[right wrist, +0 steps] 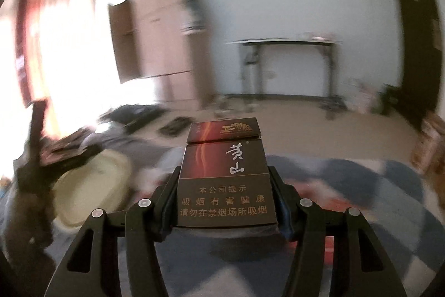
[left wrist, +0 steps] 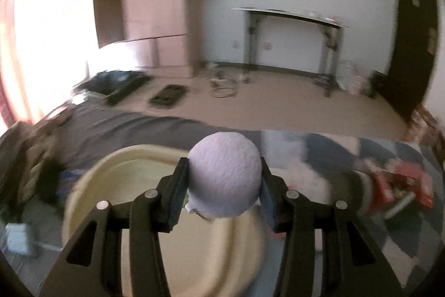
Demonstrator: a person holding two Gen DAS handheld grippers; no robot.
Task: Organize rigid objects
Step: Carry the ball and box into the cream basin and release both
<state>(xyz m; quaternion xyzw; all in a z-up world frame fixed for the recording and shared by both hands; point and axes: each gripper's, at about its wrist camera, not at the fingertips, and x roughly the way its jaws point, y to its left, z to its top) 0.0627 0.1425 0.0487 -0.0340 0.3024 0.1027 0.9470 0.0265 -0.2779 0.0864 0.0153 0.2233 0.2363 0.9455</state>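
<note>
My left gripper [left wrist: 224, 181] clamps the lilac textured ball [left wrist: 224, 174] across its widest part, above the cream basin [left wrist: 133, 166]; it looks light, possibly slippery. My right gripper [right wrist: 224, 194] clamps the cigarette pack [right wrist: 224, 174] by its side edges; thin card, probably crushable.

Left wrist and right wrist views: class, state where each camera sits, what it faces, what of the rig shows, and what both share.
Left wrist: on the left gripper, looking along its fingers at a lilac ball held above a cream basin.
Right wrist: on the right gripper, facing a cigarette pack it clamps.
Shared: basin, wardrobe, side table.
</note>
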